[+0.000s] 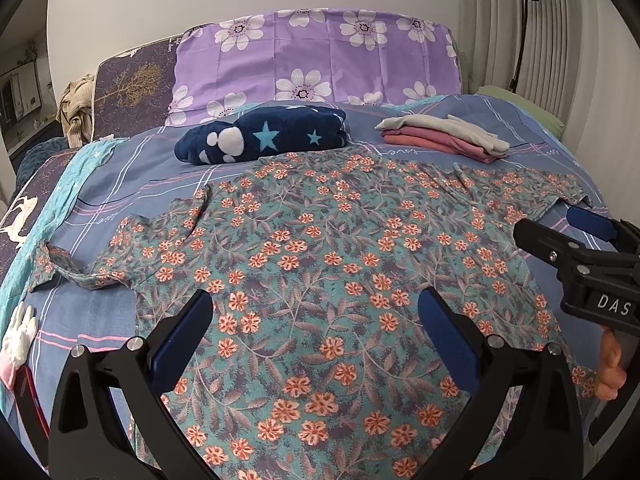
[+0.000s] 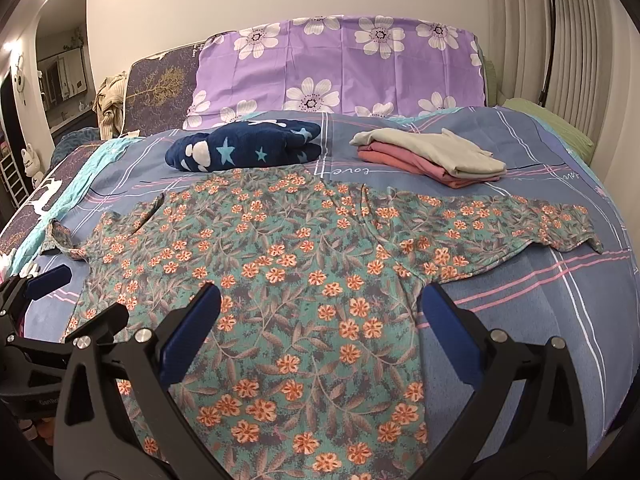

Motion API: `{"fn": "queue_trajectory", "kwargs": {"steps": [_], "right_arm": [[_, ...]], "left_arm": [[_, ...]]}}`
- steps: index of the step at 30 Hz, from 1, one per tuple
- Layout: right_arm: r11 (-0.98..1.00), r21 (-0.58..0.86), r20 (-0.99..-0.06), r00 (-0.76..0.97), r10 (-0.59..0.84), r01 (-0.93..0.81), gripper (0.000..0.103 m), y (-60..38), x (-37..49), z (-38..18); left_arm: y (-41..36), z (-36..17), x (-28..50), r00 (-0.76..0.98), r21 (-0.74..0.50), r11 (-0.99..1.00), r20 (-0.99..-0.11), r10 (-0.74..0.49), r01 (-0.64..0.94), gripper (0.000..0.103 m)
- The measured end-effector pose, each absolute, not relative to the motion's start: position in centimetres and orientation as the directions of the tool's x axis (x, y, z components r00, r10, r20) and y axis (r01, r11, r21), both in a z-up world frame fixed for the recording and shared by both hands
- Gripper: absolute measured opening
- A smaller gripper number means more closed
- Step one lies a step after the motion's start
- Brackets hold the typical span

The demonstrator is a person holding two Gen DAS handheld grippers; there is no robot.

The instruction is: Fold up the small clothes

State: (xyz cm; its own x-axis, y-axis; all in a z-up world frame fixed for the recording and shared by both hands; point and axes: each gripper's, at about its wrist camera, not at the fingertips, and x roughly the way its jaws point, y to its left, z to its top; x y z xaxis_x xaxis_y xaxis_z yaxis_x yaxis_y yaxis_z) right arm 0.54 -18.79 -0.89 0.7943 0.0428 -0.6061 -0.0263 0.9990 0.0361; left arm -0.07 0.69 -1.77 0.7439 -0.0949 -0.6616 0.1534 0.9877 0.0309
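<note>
left wrist: right hand-held gripper [image 1: 560, 236] reads "das"; both hand-held grippers apart.

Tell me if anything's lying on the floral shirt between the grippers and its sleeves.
Nothing visible does. The floral shirt lies spread flat and bare; the navy star blanket and folded stack sit beyond it.

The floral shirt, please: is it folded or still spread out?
Spread out: the floral shirt lies flat on the bed, both sleeves extended sideways.
</note>
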Motion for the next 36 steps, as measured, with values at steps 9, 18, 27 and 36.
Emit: {"fn": "queue_trajectory", "kwargs": {"steps": [9, 18, 27, 36], "right_arm": [[0.999, 0.032, -0.606, 0.794, 0.041, -0.028, 0.101, -18.73, 0.52, -0.86], [0.999, 0.031, -0.606, 0.794, 0.041, -0.029, 0.101, -18.71, 0.5, -0.85], [0.999, 0.019, -0.615, 0.787, 0.038, -0.033, 0.101, -18.52, 0.61, -1.02], [0.999, 0.011, -0.626, 0.779, 0.035, -0.036, 0.101, -18.31, 0.75, -1.37]], "left_arm": [[0.51, -1.7, -0.23, 0.749, 0.034, 0.985, -0.655, -0.104, 0.167, 0.102], [0.83, -1.77, -0.2, 0.75, 0.052, 0.988, -0.658, -0.076, 0.145, 0.102], [0.91, -2.03, -0.16, 0.746, 0.045, 0.988, -0.66, -0.084, 0.151, 0.102], [1.35, -2.43, 0.05, 0.732, 0.009, 0.989, -0.674, -0.102, 0.146, 0.102]]}}
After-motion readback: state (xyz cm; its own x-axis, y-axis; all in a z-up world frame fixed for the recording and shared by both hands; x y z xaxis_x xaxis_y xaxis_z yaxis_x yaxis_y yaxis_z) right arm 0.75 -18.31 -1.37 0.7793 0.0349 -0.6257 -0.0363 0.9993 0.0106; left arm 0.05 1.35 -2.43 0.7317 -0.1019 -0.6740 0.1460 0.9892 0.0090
